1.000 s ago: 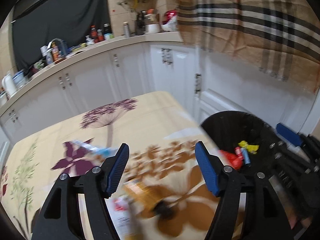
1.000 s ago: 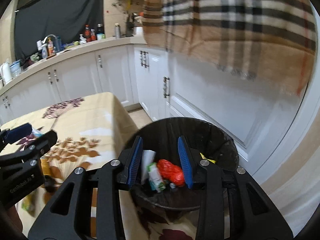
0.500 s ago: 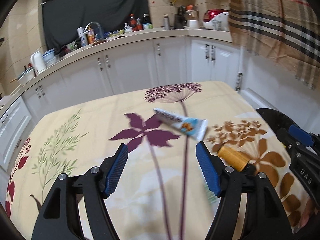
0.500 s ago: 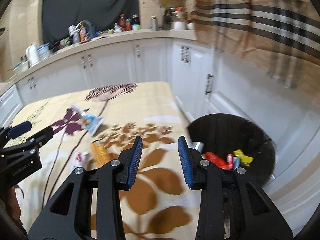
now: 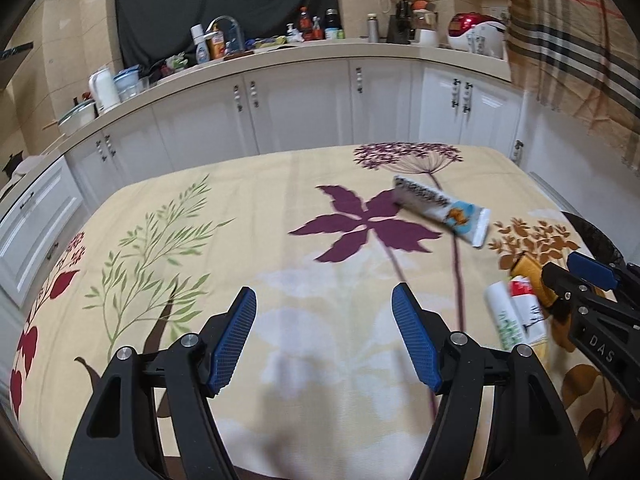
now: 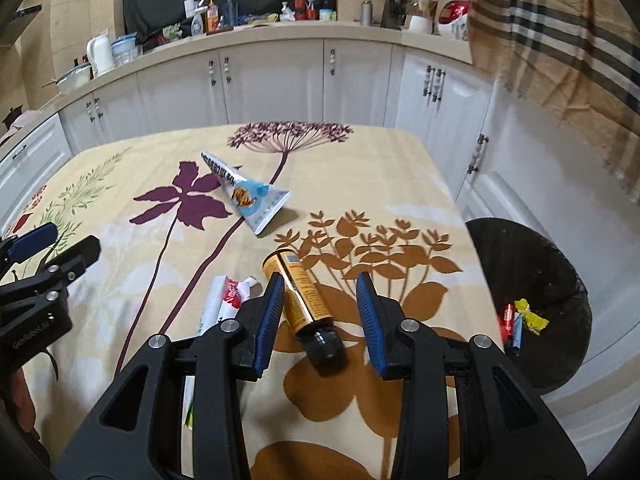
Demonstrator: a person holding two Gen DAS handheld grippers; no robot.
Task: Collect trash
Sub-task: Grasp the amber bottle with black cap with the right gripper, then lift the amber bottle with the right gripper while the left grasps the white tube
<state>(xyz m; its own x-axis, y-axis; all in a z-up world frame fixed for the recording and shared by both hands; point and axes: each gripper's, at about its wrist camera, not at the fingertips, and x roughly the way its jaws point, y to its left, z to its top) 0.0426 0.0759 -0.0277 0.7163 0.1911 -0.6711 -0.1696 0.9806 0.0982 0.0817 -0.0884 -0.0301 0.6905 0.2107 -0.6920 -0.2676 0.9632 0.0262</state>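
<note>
Both grippers swing back from the bin to the table, right gripper narrow-jawed and empty over the orange tube, left gripper wide and empty.

Matt woven tablecloth — glossy orange tube, shiny white cabinets.

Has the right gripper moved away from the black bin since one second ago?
Yes. The right gripper has swung left from above the black bin, and now points at the orange tube on the table.

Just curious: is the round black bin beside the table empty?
No, the round black bin already holds red, yellow and blue wrappers at its bottom.
</note>
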